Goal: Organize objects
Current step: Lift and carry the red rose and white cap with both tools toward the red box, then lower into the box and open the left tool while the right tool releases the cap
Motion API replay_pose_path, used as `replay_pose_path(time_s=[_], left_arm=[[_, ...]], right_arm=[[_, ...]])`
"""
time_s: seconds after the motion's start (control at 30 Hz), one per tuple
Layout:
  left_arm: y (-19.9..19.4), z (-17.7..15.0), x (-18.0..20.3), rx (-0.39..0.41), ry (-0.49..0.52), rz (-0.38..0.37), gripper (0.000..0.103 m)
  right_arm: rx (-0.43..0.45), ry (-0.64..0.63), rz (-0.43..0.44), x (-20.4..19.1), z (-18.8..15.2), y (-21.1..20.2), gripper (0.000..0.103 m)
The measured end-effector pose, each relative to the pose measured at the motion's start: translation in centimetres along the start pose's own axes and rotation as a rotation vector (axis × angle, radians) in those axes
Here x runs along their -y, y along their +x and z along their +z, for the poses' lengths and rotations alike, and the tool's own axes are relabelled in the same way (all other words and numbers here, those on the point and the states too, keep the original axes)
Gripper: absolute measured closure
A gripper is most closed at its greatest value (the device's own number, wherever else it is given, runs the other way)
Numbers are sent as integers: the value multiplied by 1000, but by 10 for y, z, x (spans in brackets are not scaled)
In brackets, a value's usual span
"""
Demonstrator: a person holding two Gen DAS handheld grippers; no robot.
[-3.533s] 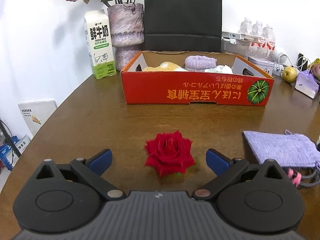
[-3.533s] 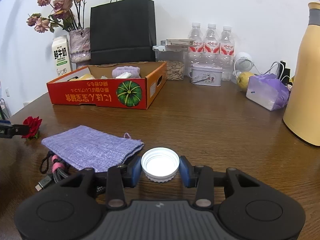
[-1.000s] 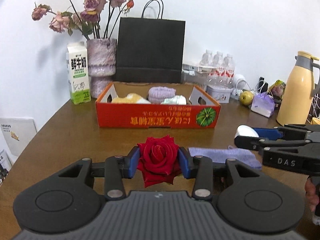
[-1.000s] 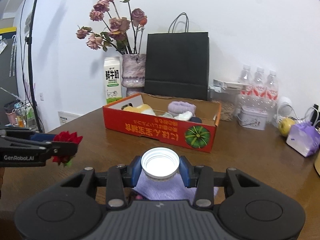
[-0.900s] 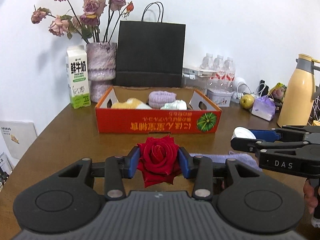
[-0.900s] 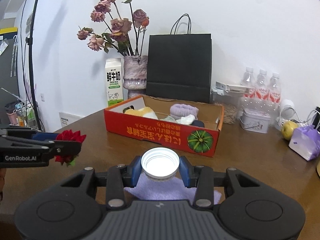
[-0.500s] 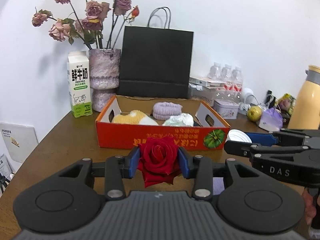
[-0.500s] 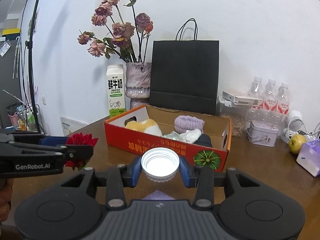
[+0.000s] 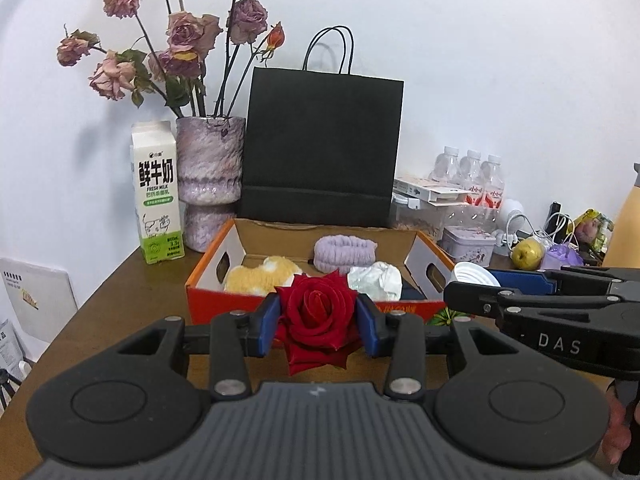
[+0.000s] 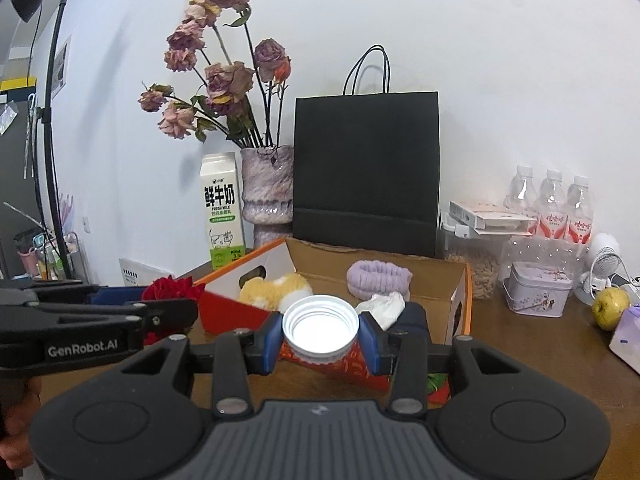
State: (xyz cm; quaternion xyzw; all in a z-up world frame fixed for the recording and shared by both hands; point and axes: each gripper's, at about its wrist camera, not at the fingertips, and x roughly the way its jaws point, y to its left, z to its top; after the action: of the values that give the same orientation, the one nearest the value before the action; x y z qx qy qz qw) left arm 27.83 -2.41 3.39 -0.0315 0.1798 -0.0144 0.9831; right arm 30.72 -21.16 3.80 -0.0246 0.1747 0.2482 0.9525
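Note:
A red rose [image 9: 316, 322] is pinched between the blue pads of my left gripper [image 9: 318, 326], held in the air just in front of the orange cardboard box [image 9: 208, 300]. My right gripper [image 10: 320, 336] is shut on a white screw cap [image 10: 320, 330], its hollow side facing the camera, close to the box's near wall [image 10: 232, 312]. Each gripper shows in the other's view: the right gripper [image 9: 468, 280] with the cap at the right, the left gripper [image 10: 188, 300] with the rose at the left. Inside the box lie a yellow plush [image 9: 260, 276], a purple scrunchie [image 9: 344, 250] and a crumpled white piece [image 9: 374, 280].
Behind the box stand a black paper bag [image 9: 324, 152], a vase of dried roses [image 9: 210, 176] and a milk carton [image 9: 156, 192]. To the right are water bottles [image 10: 556, 204], a small tin [image 10: 536, 288], a green apple [image 10: 610, 306] and a yellow flask [image 9: 628, 232]. The table [image 9: 120, 308] is brown wood.
Both grippers have risen and moved toward the box, still holding the rose and the cap. The box now fills more of both views and the purple cloth has dropped out of sight.

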Motion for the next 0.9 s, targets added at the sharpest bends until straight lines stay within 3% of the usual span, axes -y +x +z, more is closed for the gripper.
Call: replay_pose_path(time_s=[0.9], left_arm=[[64, 29, -6, 14, -30, -14, 61]], right_arm=[[-16, -15, 0, 25, 25, 59, 64]])
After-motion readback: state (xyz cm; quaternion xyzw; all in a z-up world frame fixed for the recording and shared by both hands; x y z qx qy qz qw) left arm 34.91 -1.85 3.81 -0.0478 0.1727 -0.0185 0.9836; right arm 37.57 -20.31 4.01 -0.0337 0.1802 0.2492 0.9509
